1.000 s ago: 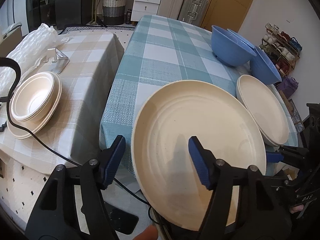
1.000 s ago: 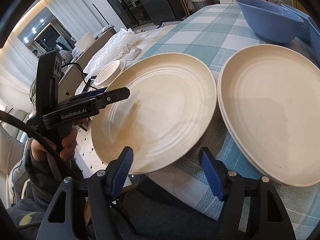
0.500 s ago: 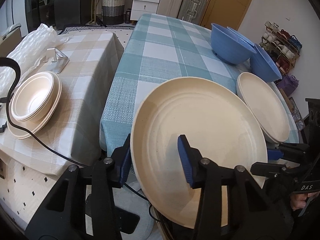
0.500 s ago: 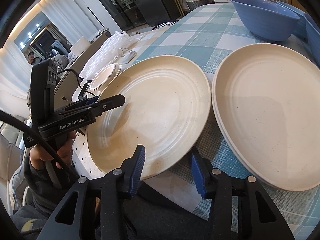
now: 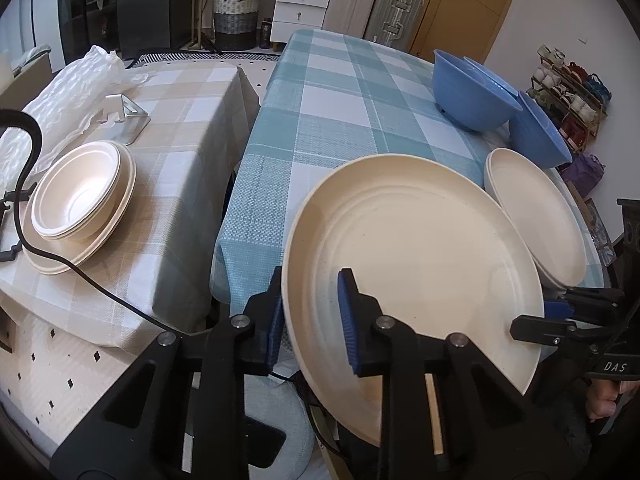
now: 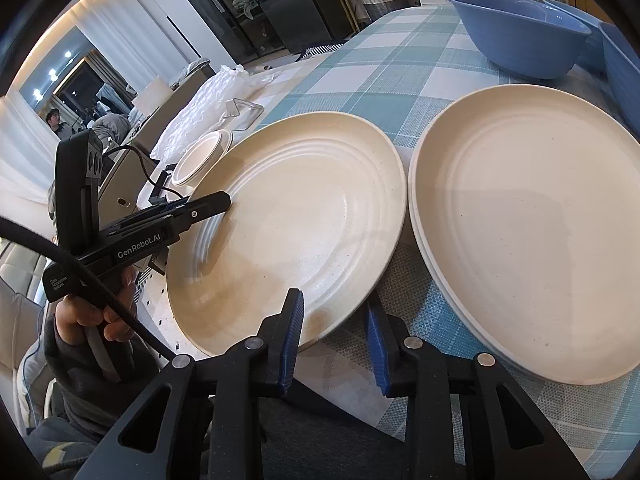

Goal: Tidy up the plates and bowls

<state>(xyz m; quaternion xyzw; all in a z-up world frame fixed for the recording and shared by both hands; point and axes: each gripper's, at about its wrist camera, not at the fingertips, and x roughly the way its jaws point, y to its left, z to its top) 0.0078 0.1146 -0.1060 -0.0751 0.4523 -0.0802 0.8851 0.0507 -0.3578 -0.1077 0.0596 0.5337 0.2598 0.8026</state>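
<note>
**Two grippers close on one cream plate**

The large cream plate (image 5: 416, 264) overhangs the near edge of the blue-checked table (image 5: 340, 112), its rim between the jaws of both tools. The left gripper (image 5: 310, 316) has just been closing and now pinches the near-left rim; the right gripper (image 6: 334, 336) has also just been closing and clamps the rim nearest it. Just right of the right gripper lies a second plate stack (image 6: 532, 236); beyond it stand blue bowls (image 6: 520, 36). Far to the left gripper's left, cream bowls (image 5: 78, 196) sit on a plate.

The plate looks stiff, light and smooth, likely slippery. The rim is the only hold; opposite-side grips should keep it level.
</note>
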